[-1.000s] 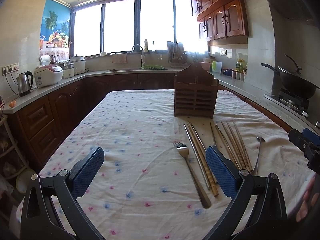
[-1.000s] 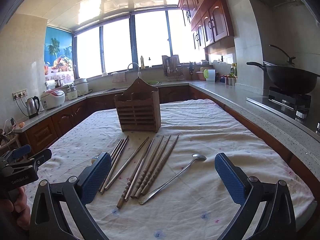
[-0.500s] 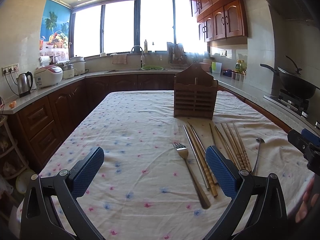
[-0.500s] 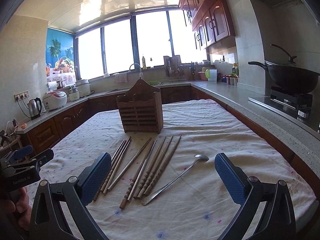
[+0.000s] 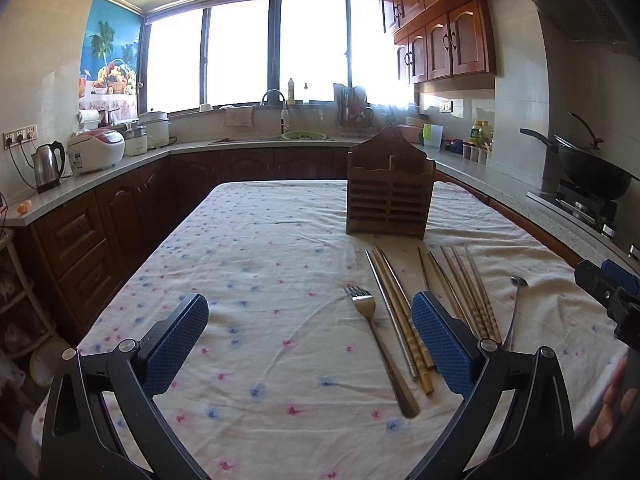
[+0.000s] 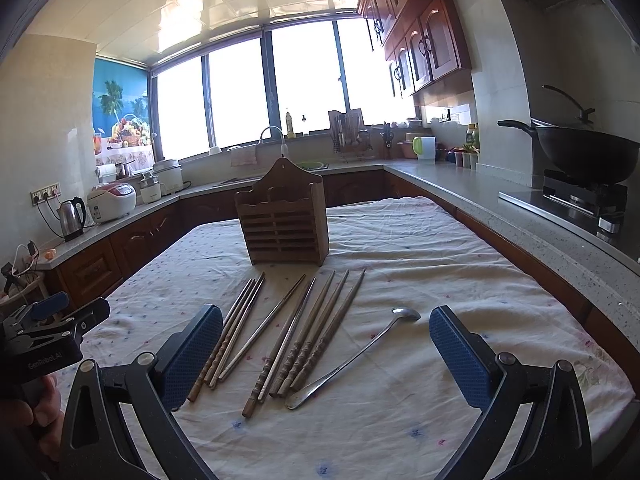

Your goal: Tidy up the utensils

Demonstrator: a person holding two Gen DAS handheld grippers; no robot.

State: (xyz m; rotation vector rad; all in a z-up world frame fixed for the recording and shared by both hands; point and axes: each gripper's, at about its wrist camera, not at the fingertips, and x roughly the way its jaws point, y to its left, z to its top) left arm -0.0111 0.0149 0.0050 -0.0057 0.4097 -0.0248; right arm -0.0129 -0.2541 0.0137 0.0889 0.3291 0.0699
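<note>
Nothing picked yet: my left gripper (image 5: 310, 338) and right gripper (image 6: 326, 354) both gape empty. Next I grab chopsticks (image 6: 312, 332) lying before the wooden holder (image 6: 284, 226).

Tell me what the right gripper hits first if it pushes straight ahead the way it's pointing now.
Probably the chopsticks and the spoon, which lie on the tablecloth between and ahead of the open right gripper. If it passes above them, the wooden holder comes next. Height is hard to judge.
</note>
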